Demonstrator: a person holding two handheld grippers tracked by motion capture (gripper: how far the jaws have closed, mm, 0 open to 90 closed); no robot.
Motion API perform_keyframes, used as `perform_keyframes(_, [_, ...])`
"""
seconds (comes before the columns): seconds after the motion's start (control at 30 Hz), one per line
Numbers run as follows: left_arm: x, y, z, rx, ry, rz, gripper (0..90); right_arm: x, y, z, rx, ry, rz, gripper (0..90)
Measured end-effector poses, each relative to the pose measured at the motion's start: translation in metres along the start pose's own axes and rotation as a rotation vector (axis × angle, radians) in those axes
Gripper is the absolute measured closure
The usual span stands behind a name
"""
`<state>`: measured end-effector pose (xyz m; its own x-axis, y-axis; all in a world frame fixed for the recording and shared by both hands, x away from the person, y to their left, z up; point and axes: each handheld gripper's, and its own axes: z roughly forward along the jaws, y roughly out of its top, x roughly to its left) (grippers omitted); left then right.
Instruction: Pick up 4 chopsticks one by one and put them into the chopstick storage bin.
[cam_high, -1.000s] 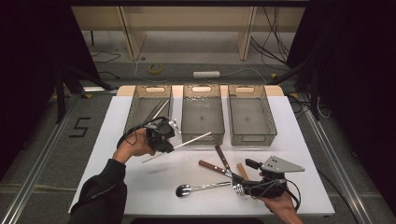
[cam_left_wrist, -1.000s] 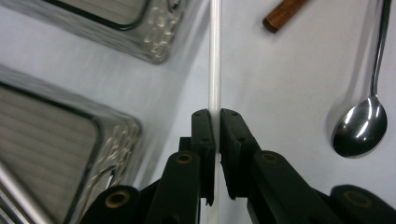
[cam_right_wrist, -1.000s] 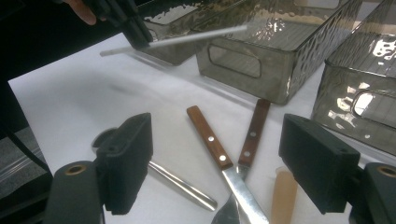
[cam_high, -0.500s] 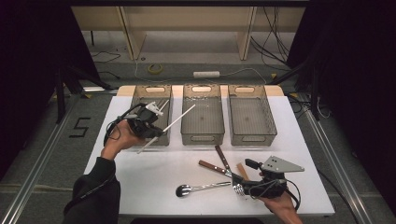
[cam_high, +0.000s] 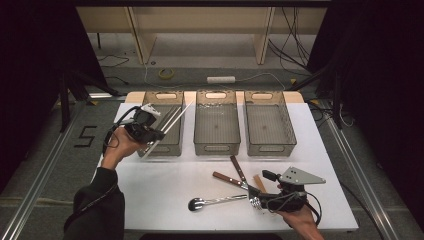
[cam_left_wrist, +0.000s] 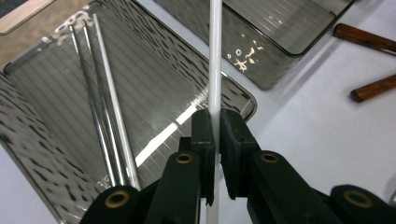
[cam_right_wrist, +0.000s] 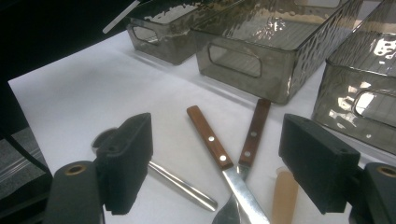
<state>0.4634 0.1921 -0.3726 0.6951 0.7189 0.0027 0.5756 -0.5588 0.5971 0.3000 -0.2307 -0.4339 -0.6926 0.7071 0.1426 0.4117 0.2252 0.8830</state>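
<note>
1. Dark curtains close off both sides of the room, and a white table (cam_high: 165, 190) stands in the middle with cables trailing on the floor beyond it
2. Three smoky clear bins sit in a row at the far edge of the table: a left bin (cam_high: 172, 145), a middle bin (cam_high: 216, 148) and a right bin (cam_high: 270, 147)
3. The left tool (cam_high: 161, 135) is up off the table over the near left corner of the left bin, held in the person's left hand (cam_high: 117, 150)
4. Its jaws are pinched tight on a white chopstick (cam_left_wrist: 215, 56), which slants up and away across the bin toward the middle bin
5. Two more long sticks (cam_left_wrist: 105, 107), one clear and one white, lie side by side in the left bin
6. The right tool (cam_high: 256, 201) sits low at the near right of the table with its jaws spread wide and nothing gripped
7. Just ahead of those jaws lie two wooden-handled knives (cam_right_wrist: 212, 140), crossed at the blades, with a metal spoon (cam_high: 212, 202) to their left and a pale wooden stick (cam_right_wrist: 284, 196) to their right
</note>
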Motion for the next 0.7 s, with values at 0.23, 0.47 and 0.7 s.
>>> perform_keyframes(0.23, [0.004, 0.000, -0.007, -0.030, 0.018, -0.022, 84.2, 0.000, 0.000, -0.001, 0.002, -0.002, 0.005, 27.0])
perform_keyframes(0.47, [0.010, 0.000, -0.011, -0.064, 0.029, -0.047, 84.2, 0.000, 0.000, 0.000, 0.002, -0.004, 0.006, 27.0])
perform_keyframes(0.7, [0.013, 0.007, -0.009, -0.083, 0.028, -0.070, 84.1, -0.001, -0.001, 0.000, 0.003, -0.002, 0.004, 27.0])
